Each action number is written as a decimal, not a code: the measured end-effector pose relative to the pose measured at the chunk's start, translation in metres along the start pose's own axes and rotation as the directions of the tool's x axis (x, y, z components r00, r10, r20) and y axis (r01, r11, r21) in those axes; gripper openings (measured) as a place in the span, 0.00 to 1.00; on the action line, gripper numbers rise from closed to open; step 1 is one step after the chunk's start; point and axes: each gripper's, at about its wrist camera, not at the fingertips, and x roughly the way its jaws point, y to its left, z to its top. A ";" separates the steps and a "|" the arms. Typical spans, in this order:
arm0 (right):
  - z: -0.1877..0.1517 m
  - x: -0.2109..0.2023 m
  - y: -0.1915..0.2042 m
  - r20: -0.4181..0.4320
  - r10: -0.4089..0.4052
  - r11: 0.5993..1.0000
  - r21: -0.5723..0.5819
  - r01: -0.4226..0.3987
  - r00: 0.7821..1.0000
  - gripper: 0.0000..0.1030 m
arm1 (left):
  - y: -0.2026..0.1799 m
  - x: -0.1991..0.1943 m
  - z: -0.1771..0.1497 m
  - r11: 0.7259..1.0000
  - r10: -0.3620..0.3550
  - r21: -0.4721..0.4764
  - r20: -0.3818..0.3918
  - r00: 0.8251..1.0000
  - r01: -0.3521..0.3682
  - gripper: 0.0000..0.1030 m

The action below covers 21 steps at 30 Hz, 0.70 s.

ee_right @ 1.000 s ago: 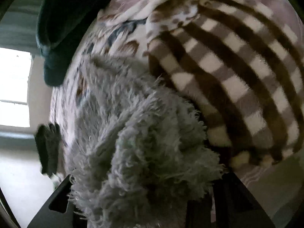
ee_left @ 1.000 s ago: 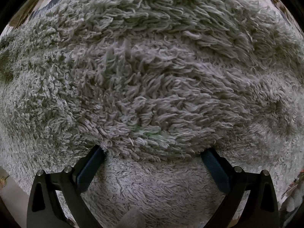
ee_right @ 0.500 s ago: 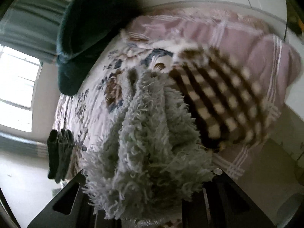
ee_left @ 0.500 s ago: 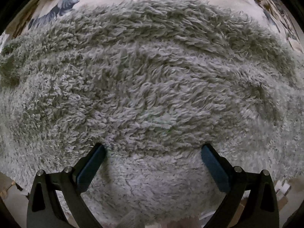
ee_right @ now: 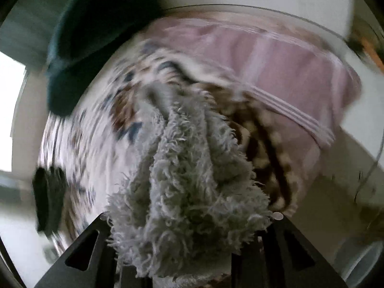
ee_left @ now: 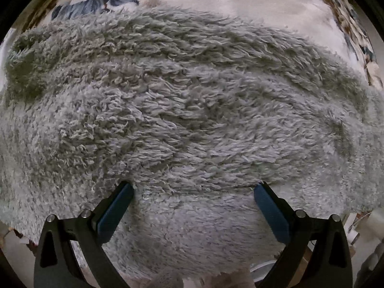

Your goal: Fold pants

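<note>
Overall, fuzzy grey pants [ee_left: 192, 120] lay spread on the floral bedsheet [ee_left: 264, 4]; left gripper [ee_left: 193, 192] gaped wide above them. Right gripper [ee_right: 192, 252] clamped a bunched fold of pants [ee_right: 192, 192], blurred. No readable writing.

No readable text, label or number shows anywhere.

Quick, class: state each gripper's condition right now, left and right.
Left gripper: open, above the fluffy grey pants.
Right gripper: shut on the pants.
</note>
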 end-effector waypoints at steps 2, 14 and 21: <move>0.002 -0.007 -0.011 0.015 -0.010 0.999 0.034 0.009 1.000 0.25 | 0.000 0.001 0.005 1.000 0.011 0.011 -0.004 1.000 -0.011 1.00; 0.018 -0.020 -0.031 0.120 -0.016 0.997 0.074 0.007 0.993 0.21 | -0.006 0.013 0.006 0.998 0.060 0.003 -0.020 0.998 -0.060 1.00; -0.018 -0.047 0.064 0.075 0.111 0.952 -0.293 -0.085 0.991 0.18 | -0.012 -0.013 0.033 0.999 0.021 -0.029 -0.007 1.000 -0.021 1.00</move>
